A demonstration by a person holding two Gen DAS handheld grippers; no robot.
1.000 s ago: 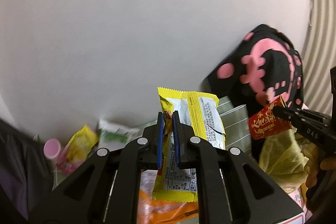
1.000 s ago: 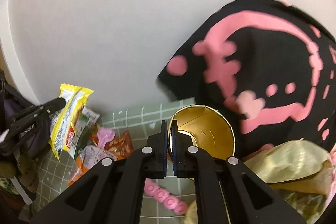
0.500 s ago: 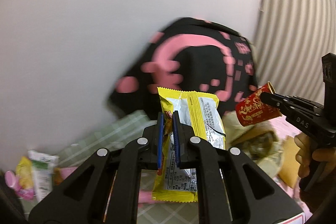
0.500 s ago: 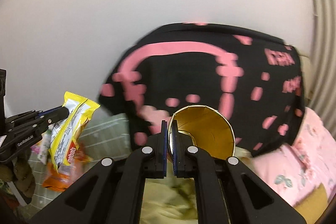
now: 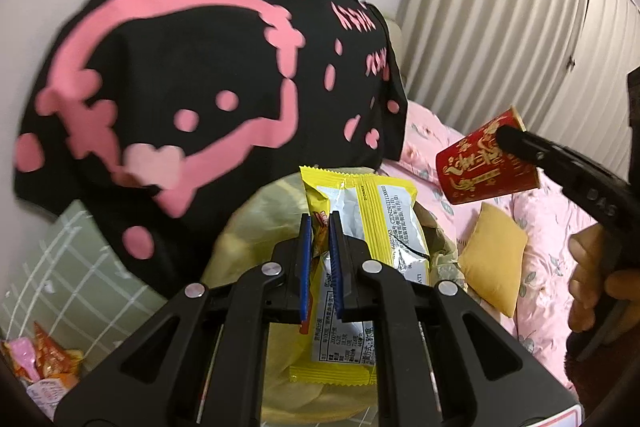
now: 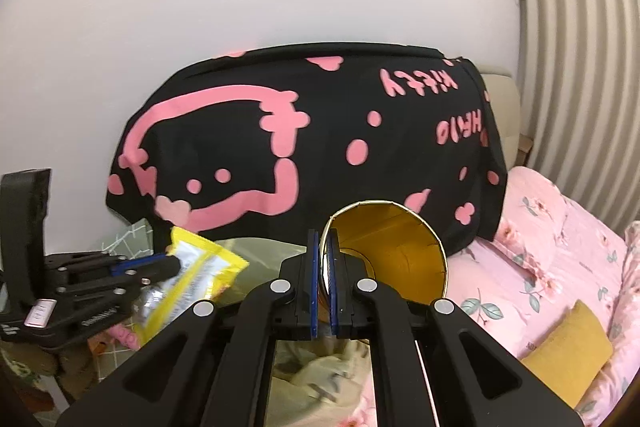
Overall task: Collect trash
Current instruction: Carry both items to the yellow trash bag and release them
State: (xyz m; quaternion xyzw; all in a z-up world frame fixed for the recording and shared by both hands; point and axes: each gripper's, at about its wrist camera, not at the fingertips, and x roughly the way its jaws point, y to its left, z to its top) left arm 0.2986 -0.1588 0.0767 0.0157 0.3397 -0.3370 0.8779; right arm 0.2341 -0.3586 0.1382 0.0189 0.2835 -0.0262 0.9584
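My left gripper is shut on a yellow snack wrapper and holds it in the air over a yellowish plastic bag. The wrapper also shows in the right wrist view, with the left gripper at lower left. My right gripper is shut on the rim of a red paper cup with a gold inside. The cup shows in the left wrist view at right, held by the right gripper. The bag also lies below both grippers in the right wrist view.
A black cloth with pink print hangs over something behind the bag. More wrappers lie on a green checked cloth at lower left. A pink floral bed with a yellow cushion is at right, pleated curtains behind.
Both grippers have swung to the right with their loads, away from the green checked cloth and toward the black cloth, bag and bed. Both stay shut.
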